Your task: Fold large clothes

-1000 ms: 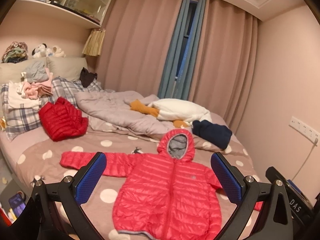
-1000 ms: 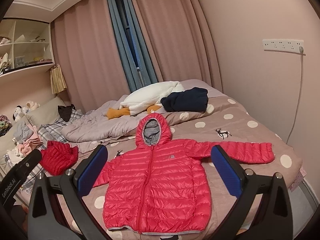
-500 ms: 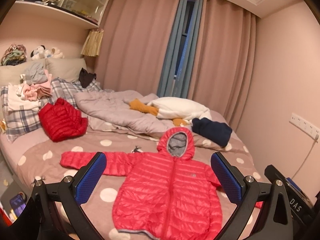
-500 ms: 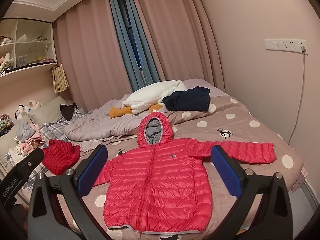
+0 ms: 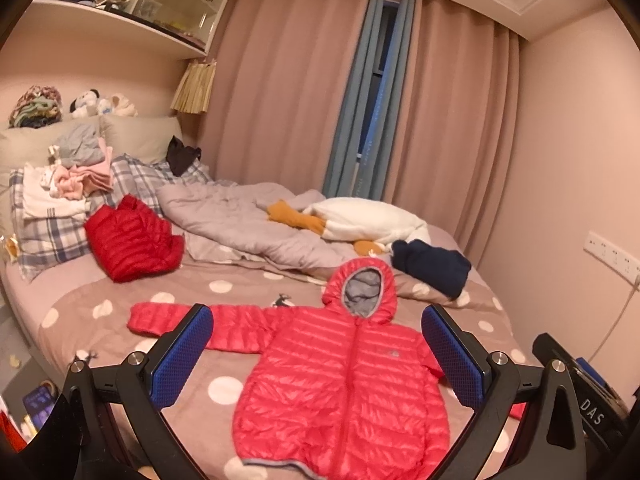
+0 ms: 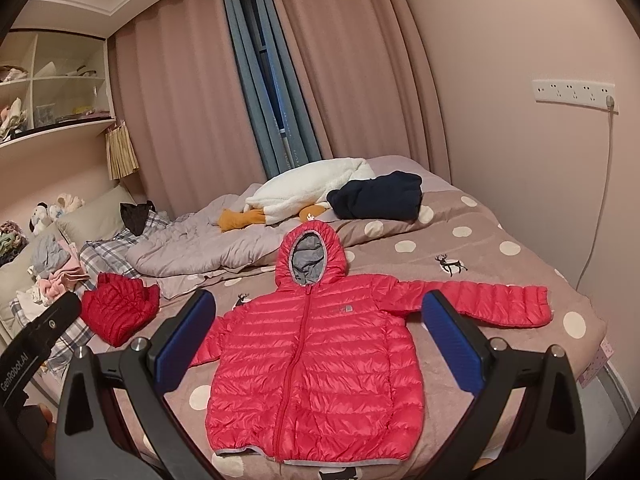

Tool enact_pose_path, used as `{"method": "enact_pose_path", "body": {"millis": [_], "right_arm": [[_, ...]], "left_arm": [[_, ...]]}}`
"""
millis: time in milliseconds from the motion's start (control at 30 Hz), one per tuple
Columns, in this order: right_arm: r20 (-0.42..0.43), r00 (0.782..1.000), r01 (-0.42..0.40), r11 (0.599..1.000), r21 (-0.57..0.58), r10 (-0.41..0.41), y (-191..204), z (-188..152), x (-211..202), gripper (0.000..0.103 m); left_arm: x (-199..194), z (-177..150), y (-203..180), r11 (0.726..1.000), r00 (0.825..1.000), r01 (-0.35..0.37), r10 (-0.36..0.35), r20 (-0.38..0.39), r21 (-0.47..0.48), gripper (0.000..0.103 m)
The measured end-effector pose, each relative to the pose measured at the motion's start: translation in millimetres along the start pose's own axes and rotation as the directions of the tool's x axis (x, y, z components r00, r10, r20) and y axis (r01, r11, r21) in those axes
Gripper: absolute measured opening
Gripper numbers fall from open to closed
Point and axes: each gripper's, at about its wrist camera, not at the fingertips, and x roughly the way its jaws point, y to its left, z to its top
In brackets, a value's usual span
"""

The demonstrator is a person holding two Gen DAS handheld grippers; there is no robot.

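Note:
A red hooded puffer jacket (image 5: 344, 380) lies flat and zipped on the dotted bedspread (image 5: 100, 320), front up, both sleeves spread out sideways, hood towards the far side. It also shows in the right wrist view (image 6: 316, 364). My left gripper (image 5: 316, 352) hovers open above the near edge of the bed, over the jacket's left part, holding nothing. My right gripper (image 6: 320, 336) is open and empty too, held above the jacket's body.
A folded red puffer jacket (image 5: 132, 240) lies at the left by plaid pillows (image 5: 48, 236) with a clothes pile (image 5: 72, 176). A crumpled grey duvet (image 5: 240, 220), a white plush toy (image 5: 368, 220) and a navy garment (image 5: 432, 264) lie behind. A wall (image 6: 540, 160) stands right.
Both grippers have drifted slightly; the jacket sits a little lower and nearer in the views. Both stay open and nothing was grasped.

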Motion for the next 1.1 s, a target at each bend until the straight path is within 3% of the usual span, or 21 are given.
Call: {"method": "enact_pose_path", "body": {"millis": [1100], "right_arm": [[0.004, 0.999, 0.033, 0.999, -0.030, -0.033, 6.5, 0.2, -3.1, 0.103]], "left_arm": [[-6.6, -1.9, 6.7, 1.000, 1.000, 0.010, -0.010, 0.005, -0.015, 0.103]]}}
